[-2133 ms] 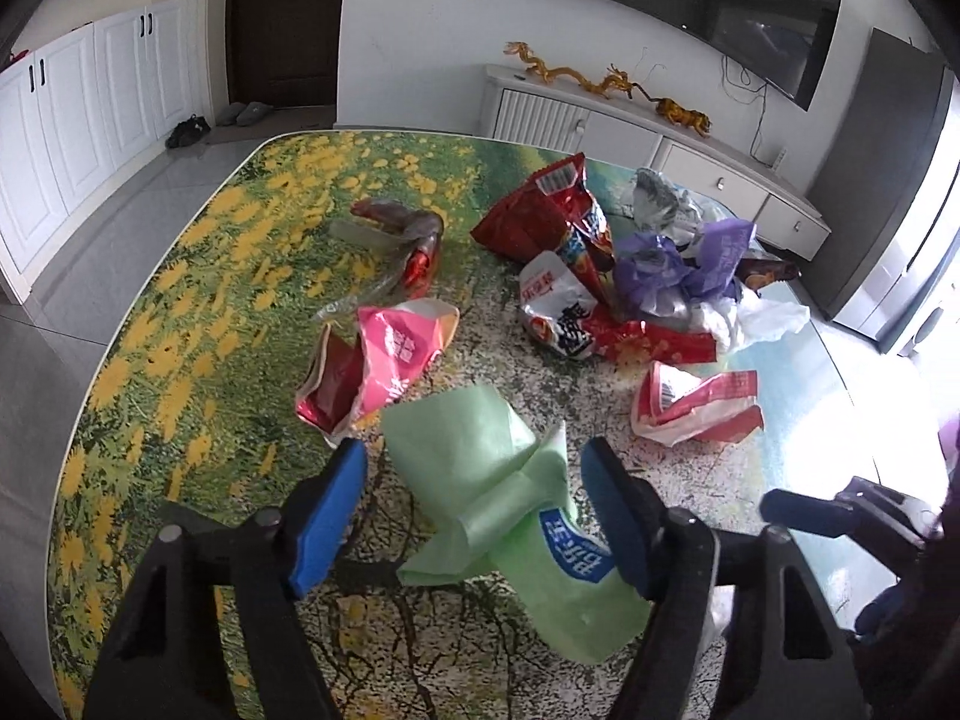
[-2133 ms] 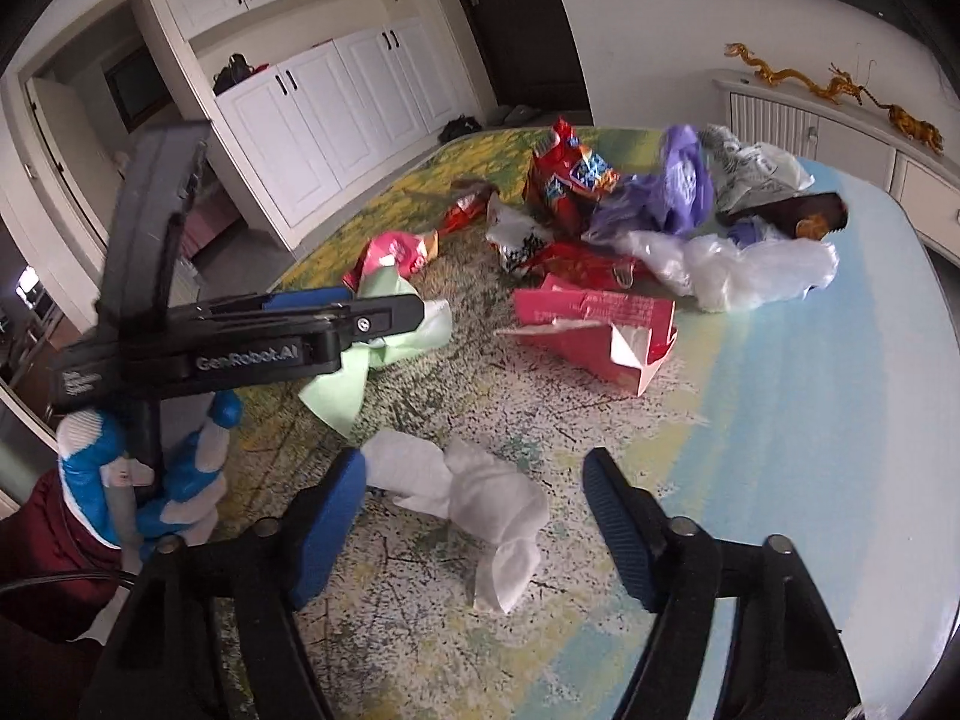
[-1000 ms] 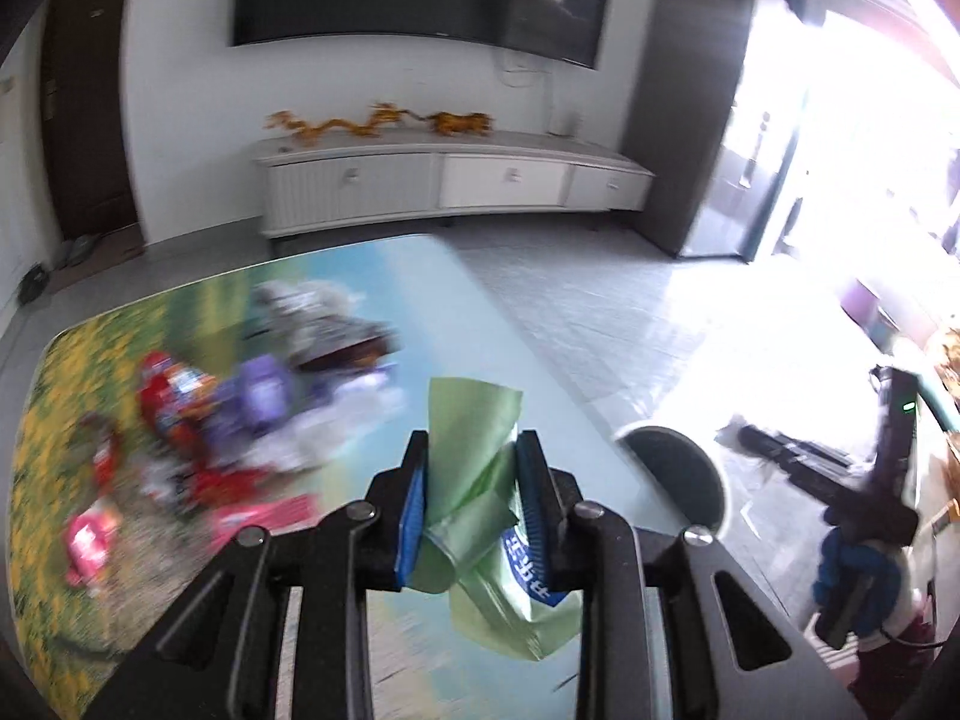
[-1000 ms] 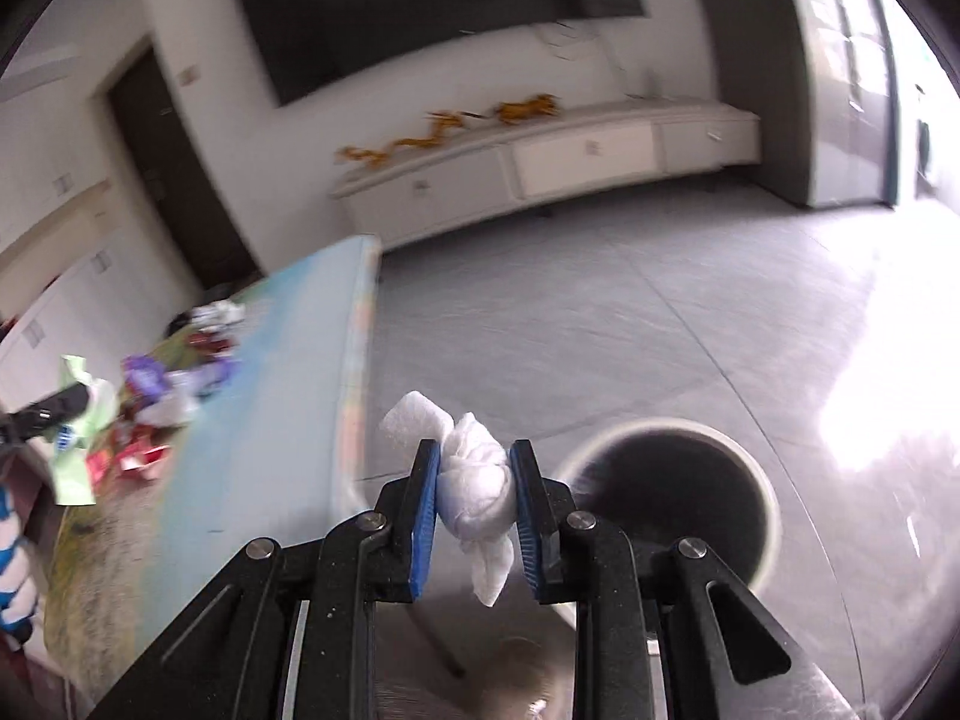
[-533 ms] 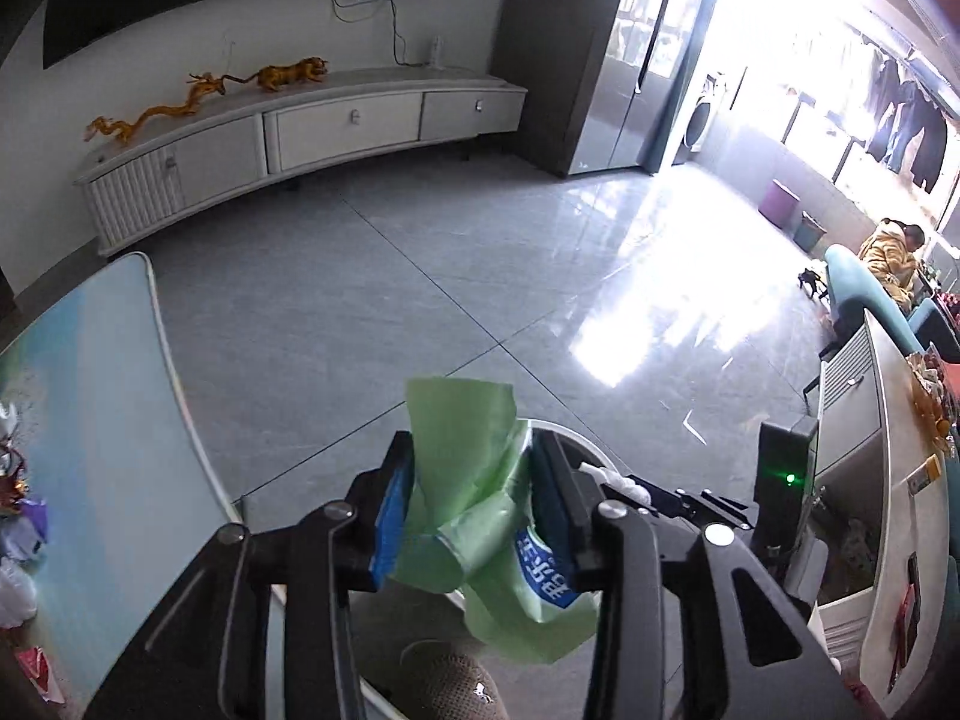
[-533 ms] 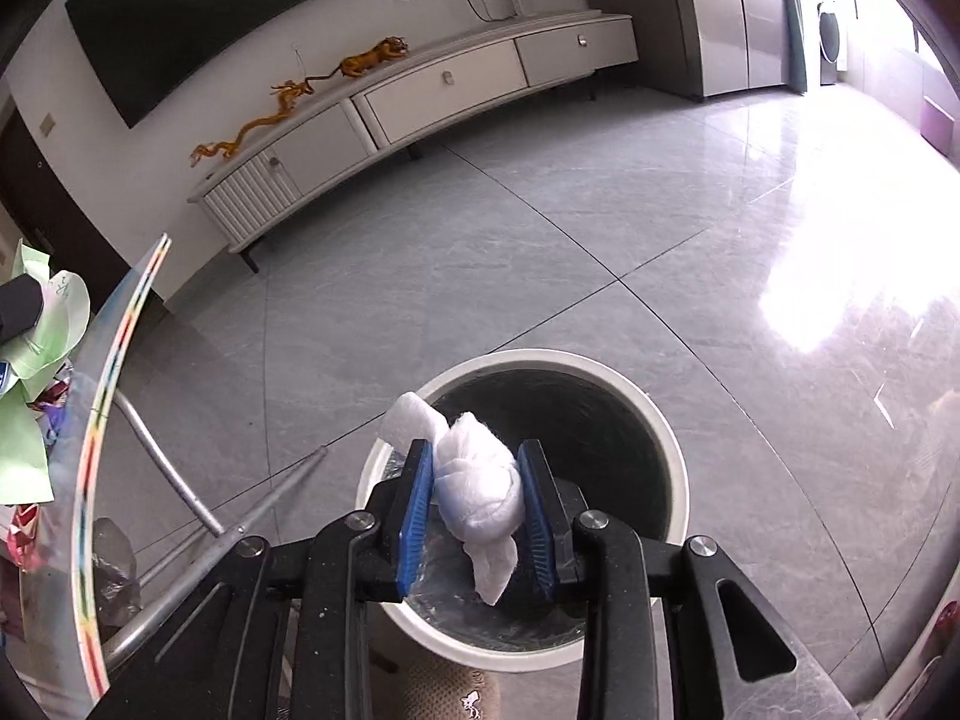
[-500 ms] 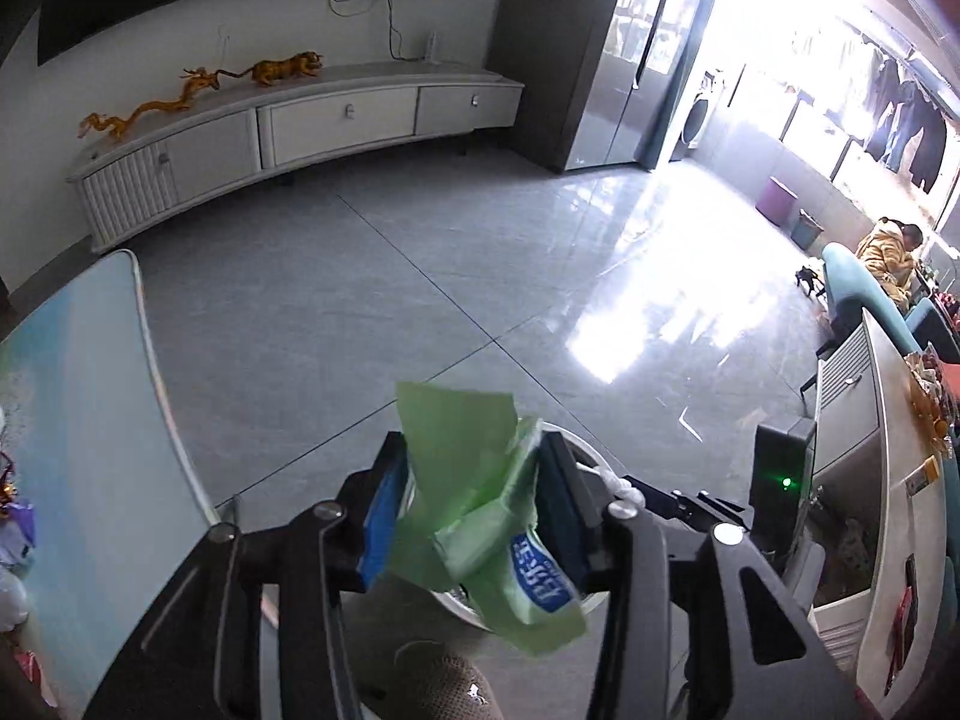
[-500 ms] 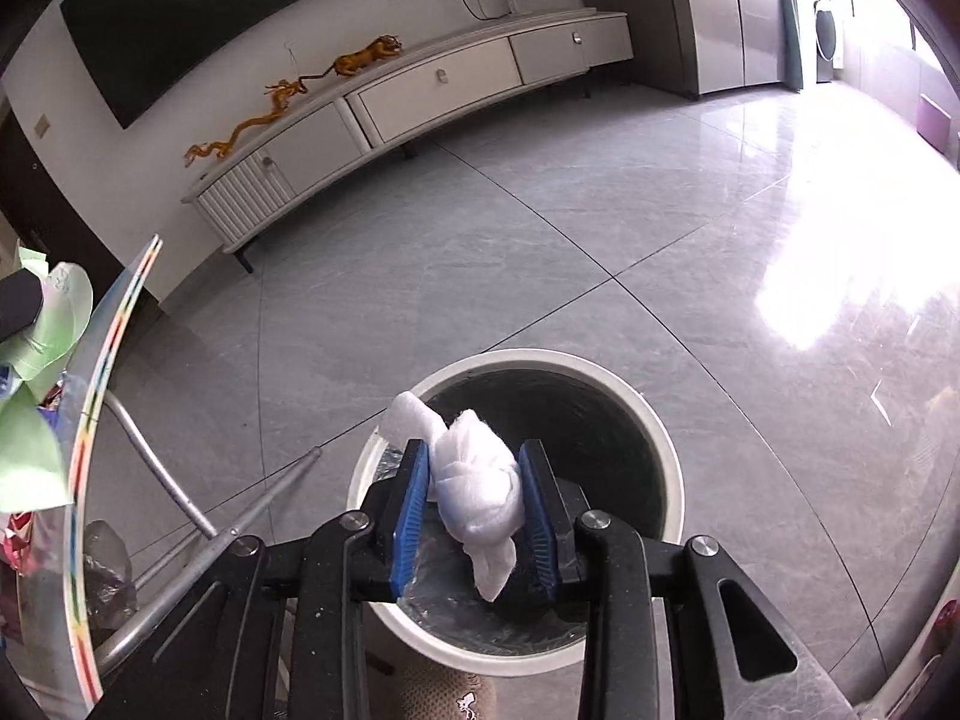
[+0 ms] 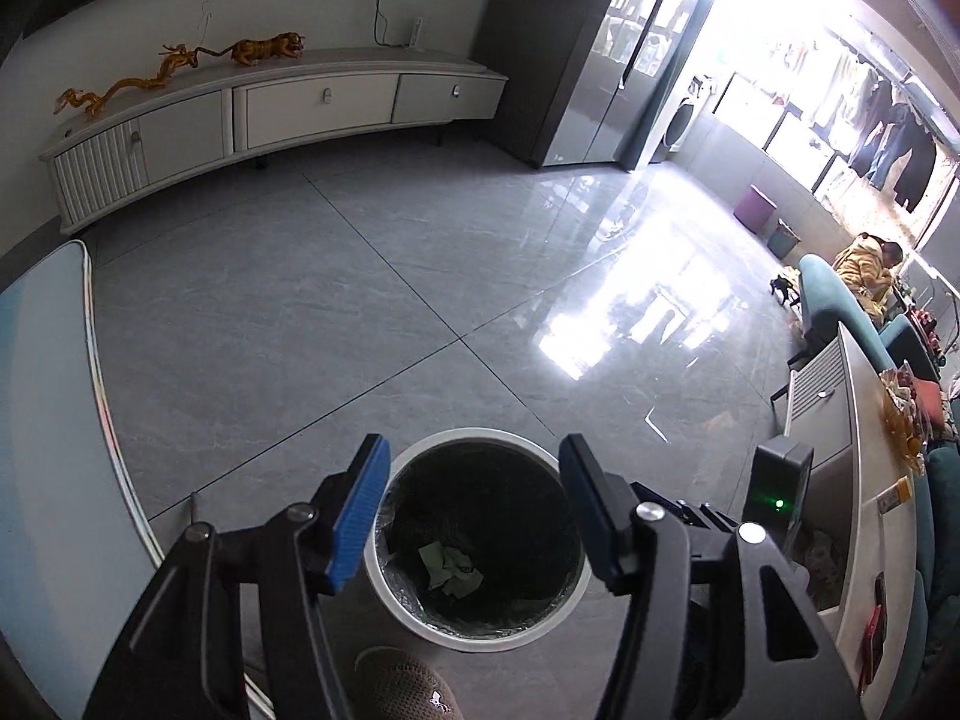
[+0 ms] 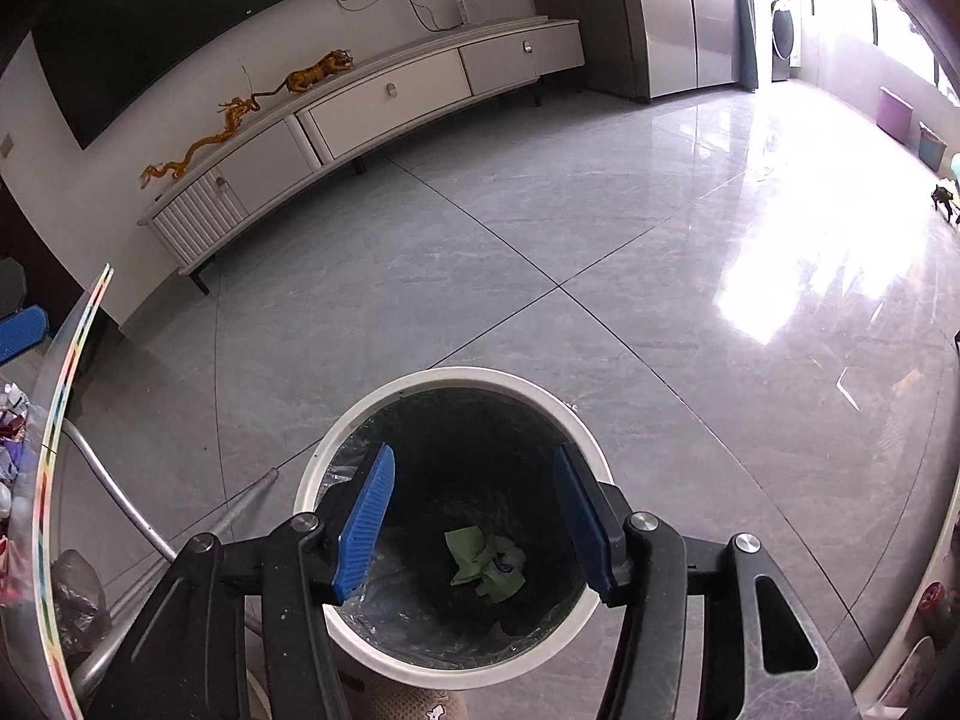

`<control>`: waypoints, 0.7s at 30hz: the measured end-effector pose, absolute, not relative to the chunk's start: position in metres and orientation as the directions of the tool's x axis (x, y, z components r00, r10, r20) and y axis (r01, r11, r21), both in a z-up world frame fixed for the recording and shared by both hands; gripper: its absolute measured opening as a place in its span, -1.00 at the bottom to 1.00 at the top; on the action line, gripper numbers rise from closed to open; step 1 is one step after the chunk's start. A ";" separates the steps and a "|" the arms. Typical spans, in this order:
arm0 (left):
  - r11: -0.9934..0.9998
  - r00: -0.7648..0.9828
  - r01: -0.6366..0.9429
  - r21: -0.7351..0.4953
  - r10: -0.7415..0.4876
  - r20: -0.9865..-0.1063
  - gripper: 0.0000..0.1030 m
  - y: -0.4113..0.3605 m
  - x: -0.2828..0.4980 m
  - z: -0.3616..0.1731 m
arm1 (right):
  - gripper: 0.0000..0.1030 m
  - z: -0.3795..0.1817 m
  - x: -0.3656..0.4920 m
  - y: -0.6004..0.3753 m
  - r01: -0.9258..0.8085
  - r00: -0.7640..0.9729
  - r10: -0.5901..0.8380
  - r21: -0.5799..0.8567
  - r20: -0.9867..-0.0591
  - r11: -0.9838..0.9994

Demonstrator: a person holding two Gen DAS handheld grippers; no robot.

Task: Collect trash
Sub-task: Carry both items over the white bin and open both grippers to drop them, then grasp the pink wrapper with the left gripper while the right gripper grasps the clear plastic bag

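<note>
both jaws just opened, empty; green wrapper (image 10: 483, 563) dropped into dim bin (image 10: 432, 381), tissue unseen

A: How many bins?
B: One bin (image 10: 312, 483), round and white-rimmed, on the floor.
A: Trash in it?
B: One green wrapper (image 10: 483, 564) shows clearly at the bottom; a pale scrap beside it is too small to count.
A: Grippers?
B: Two: the left gripper (image 9: 471, 513) and the right gripper (image 10: 474, 522), each with two blue pads.
A: On the cabinet (image 9: 282, 114)?
B: Two golden figurines (image 9: 264, 51), and three drawer knobs.
</note>
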State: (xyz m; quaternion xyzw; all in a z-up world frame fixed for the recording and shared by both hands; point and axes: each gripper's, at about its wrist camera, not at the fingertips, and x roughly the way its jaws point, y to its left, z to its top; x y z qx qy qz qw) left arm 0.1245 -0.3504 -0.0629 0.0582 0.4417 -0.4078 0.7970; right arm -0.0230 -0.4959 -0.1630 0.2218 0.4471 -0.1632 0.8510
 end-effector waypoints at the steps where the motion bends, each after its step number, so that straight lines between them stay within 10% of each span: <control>1: 0.663 0.289 0.701 -0.261 -0.599 -0.747 0.10 -0.346 0.124 -0.061 | 0.03 -0.159 -0.021 -0.495 0.474 0.552 -0.082 0.231 -0.830 0.849; 21: 0.790 0.542 0.582 -0.193 -0.554 -0.631 0.11 -0.149 0.101 -0.007 | 0.03 -0.043 -0.012 -0.395 0.270 0.719 -0.032 0.237 -0.694 0.933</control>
